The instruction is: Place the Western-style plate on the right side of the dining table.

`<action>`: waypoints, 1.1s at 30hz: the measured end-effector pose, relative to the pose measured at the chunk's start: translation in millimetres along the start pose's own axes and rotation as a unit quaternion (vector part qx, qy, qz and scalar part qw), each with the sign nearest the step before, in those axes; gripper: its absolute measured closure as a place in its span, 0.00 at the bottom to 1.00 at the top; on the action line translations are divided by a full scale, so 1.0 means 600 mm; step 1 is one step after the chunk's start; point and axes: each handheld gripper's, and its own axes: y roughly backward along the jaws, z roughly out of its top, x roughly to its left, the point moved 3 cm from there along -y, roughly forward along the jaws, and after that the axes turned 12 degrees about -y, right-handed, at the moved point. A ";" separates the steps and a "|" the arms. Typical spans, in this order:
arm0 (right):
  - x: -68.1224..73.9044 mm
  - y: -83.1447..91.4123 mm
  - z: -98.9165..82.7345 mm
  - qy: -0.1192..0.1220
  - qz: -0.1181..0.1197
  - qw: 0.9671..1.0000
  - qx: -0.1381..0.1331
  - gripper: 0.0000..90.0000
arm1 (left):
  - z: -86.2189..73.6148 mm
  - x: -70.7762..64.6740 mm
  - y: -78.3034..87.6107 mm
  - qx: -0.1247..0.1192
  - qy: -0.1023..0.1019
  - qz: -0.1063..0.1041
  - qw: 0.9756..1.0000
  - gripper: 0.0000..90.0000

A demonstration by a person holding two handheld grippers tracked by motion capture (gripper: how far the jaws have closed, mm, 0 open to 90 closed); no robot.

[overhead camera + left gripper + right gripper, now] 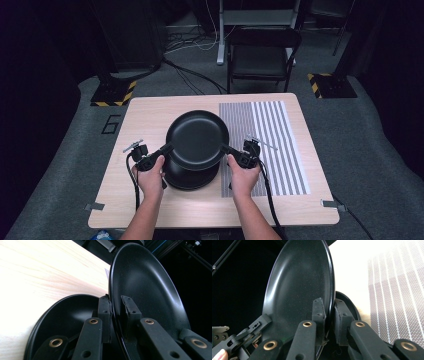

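You hold a round black plate [197, 137] by its two opposite rims, above the middle of the near half of the counter [145, 112]. Your left gripper [166, 148] has its jaws clamped on the plate's left rim, one pad on each face, as the left gripper view shows at the rim [115, 315]. Your right gripper [225, 148] is clamped the same way on the right rim, and the right gripper view shows the thin edge pinched between its pads [329, 315].

The plate is shallow and smooth, with a satin sheen, a fine speckle in the glaze and a gently raised lip. Right under it, a second black plate [190, 177] of the same shape lies flat on the counter, toward the near edge; the held one is clear of it.

The counter is pale wood with a visible grain and rounded corners. A mat of grey and white stripes [272, 145] covers its right part from far edge toward near edge; close up the stripes are a fine woven mesh. On the grey floor by the counter's far left corner, a "6" [111, 123] is marked in black tape.
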 end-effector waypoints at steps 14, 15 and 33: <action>-0.018 0.029 0.020 -0.001 -0.005 1.000 -0.023 0.90 | 0.001 -0.030 -0.029 0.007 -0.008 -0.020 1.000 0.88; -0.019 0.031 0.021 -0.004 -0.005 1.000 -0.026 0.90 | 0.001 -0.032 -0.031 0.008 -0.008 -0.022 1.000 0.89; -0.044 0.087 0.042 -0.018 -0.019 0.998 -0.063 0.90 | -0.001 -0.083 -0.076 0.027 -0.022 -0.061 0.998 0.89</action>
